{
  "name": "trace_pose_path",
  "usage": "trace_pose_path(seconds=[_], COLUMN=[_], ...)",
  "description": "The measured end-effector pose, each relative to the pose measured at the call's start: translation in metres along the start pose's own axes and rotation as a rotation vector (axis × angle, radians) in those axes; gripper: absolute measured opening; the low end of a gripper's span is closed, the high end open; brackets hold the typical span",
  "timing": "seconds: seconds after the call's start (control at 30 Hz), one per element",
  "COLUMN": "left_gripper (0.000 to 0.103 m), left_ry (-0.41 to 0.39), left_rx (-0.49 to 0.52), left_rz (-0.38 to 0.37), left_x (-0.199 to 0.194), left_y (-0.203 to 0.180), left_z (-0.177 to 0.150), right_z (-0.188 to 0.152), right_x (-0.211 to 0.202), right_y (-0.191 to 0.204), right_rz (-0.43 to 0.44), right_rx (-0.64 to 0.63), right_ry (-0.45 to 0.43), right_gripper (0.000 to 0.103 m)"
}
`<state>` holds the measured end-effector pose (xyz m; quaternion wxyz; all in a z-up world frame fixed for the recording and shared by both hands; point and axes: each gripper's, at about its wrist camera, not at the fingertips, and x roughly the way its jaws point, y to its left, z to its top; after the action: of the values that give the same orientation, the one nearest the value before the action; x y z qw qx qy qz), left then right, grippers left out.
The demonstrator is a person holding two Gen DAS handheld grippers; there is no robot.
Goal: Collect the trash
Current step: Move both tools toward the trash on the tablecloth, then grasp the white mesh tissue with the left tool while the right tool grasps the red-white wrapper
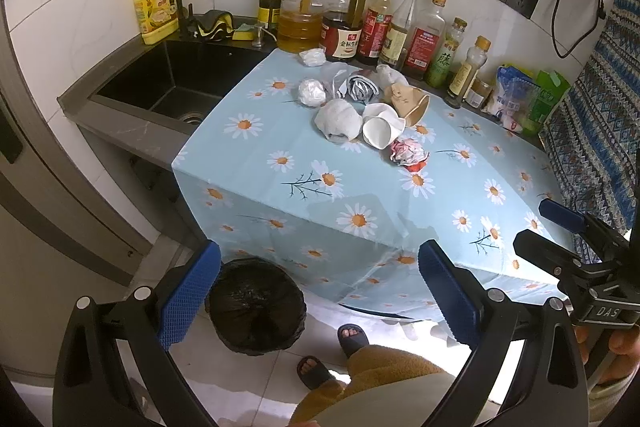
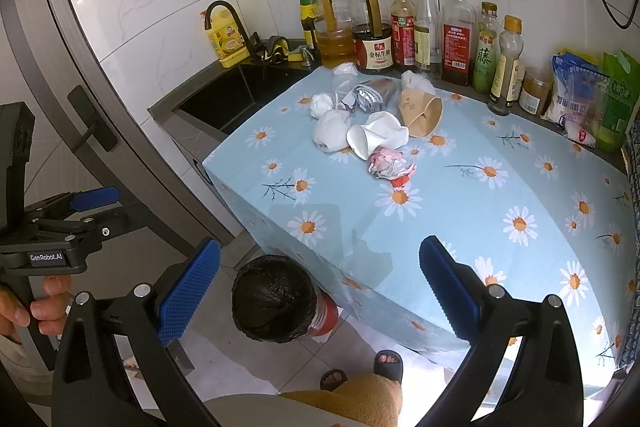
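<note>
Two empty claws [image 1: 320,291], one bin [image 1: 256,305], two cups [image 1: 382,129]

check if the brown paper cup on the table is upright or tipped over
Tipped over. The brown paper cup lies on its side on the daisy tablecloth, its open mouth facing sideways, crushed among the other trash.

Daisy-print tablecloth [image 1: 360,187] carries crumpled paper [image 1: 338,119], crushed cups [image 1: 382,129], bottles [image 1: 376,23] behind.
</note>
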<state>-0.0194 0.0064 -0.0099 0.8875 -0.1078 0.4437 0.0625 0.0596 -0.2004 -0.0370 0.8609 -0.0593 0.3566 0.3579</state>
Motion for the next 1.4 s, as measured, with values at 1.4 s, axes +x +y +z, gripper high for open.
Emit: trace_pose_path(seconds=[1.4], left_gripper=[0.096], left_ry=[0.182], left_rx=[-0.008], left_rz=[-0.151], left_x=[0.124], left_y=[0.004], left_z=[0.090], right_z=[0.060], right_x=[0.115], right_y=[-0.074], right_rz=[0.039], right_rx=[0.095], right_ry=[0.151], right_gripper=[0.099])
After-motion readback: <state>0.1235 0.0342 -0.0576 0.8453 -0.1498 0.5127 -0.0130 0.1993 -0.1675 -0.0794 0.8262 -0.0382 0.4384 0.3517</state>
